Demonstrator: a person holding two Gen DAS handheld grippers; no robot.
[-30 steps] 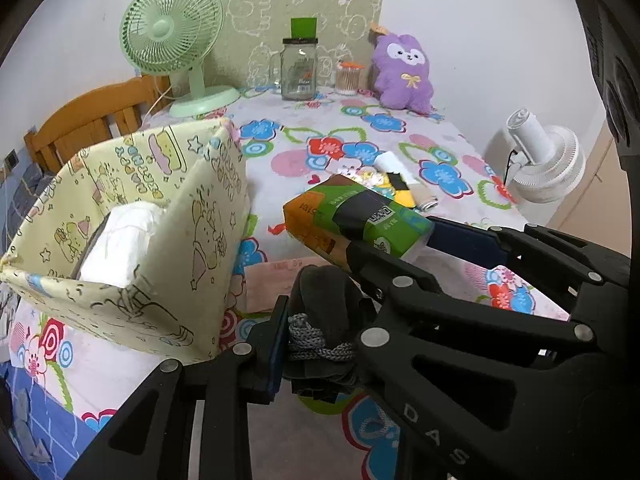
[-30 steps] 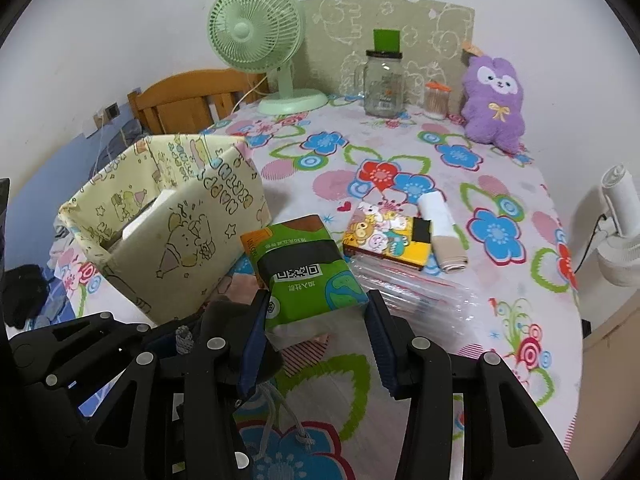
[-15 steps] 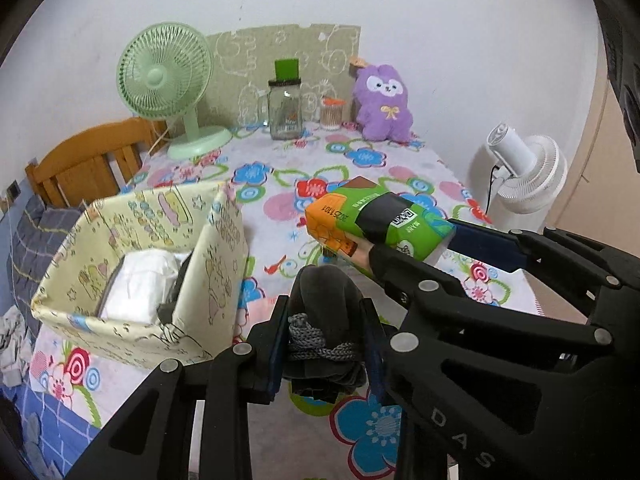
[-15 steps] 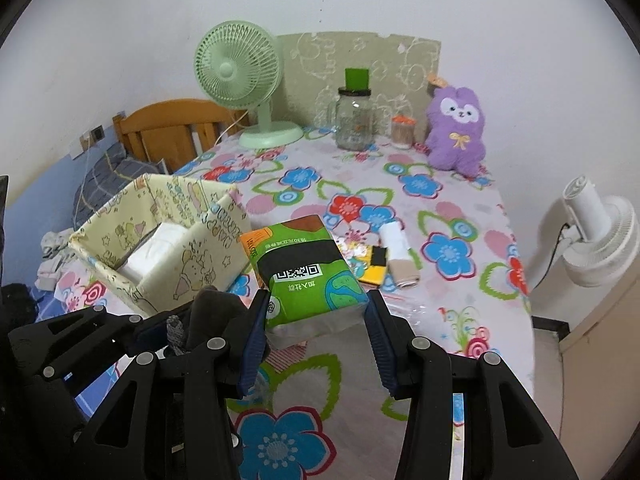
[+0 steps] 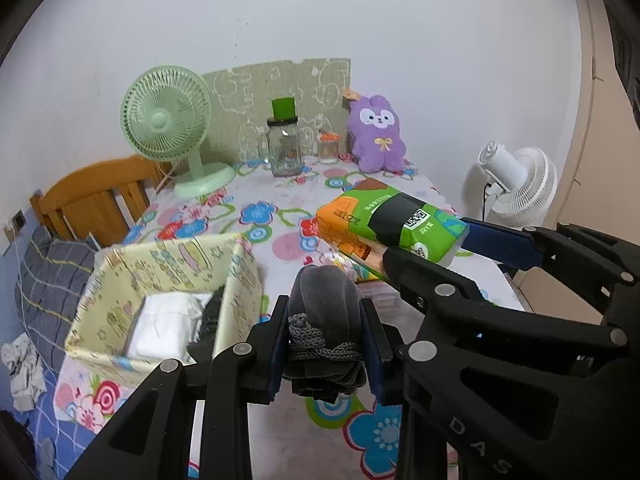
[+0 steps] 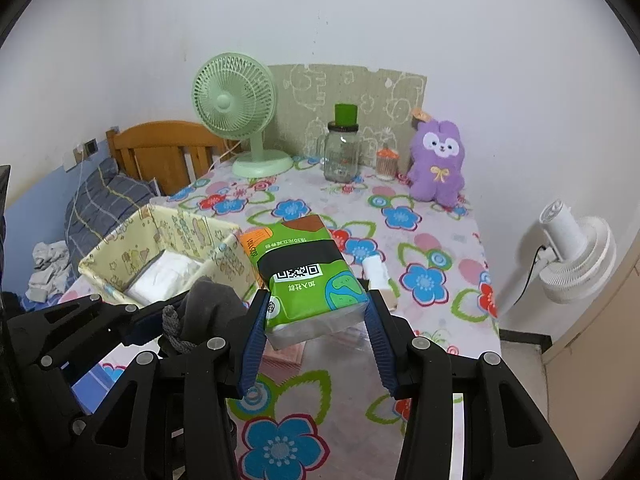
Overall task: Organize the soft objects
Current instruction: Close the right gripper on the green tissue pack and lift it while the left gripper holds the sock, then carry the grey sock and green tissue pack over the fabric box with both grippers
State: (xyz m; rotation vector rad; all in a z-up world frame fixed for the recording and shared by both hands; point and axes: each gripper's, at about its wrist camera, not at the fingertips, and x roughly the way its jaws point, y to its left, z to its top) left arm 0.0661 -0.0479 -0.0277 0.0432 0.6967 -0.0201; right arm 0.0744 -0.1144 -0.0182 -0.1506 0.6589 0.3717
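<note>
A: Well, starting at the left, the pale yellow fabric storage box printed with cartoon figures (image 5: 120, 280) sits open at the near left of the table, with a white folded soft pack (image 5: 164, 328) already lying inside it.

B: And the left gripper (image 5: 326, 350)?

A: Its jaws are closed to a narrow gap on a dark grey rolled cloth bundle tied with a grey braided cord (image 5: 324, 320), held clear of the table just right of the box. It looks light and squashy, so the pads sink in. The grip sits low on the roll, at the cord, which seems the firmest place.

B: Then the right one.

A: The right gripper (image 6: 316, 340) is about half open, clamped across the near end of a green and orange plastic-wrapped tissue pack (image 6: 304, 272), which juts forward above the table. The pack is probably light and springy, but its film is slick, and held by one end it could droop or slide.

B: The surroundings?

A: The table wears a white cloth with bright flowers (image 6: 420, 280). At the back stand a mint green desk fan (image 6: 236, 100), a glass jar with a green lid (image 6: 342, 148) and a purple plush rabbit (image 6: 438, 164), against a plain white wall.
</note>
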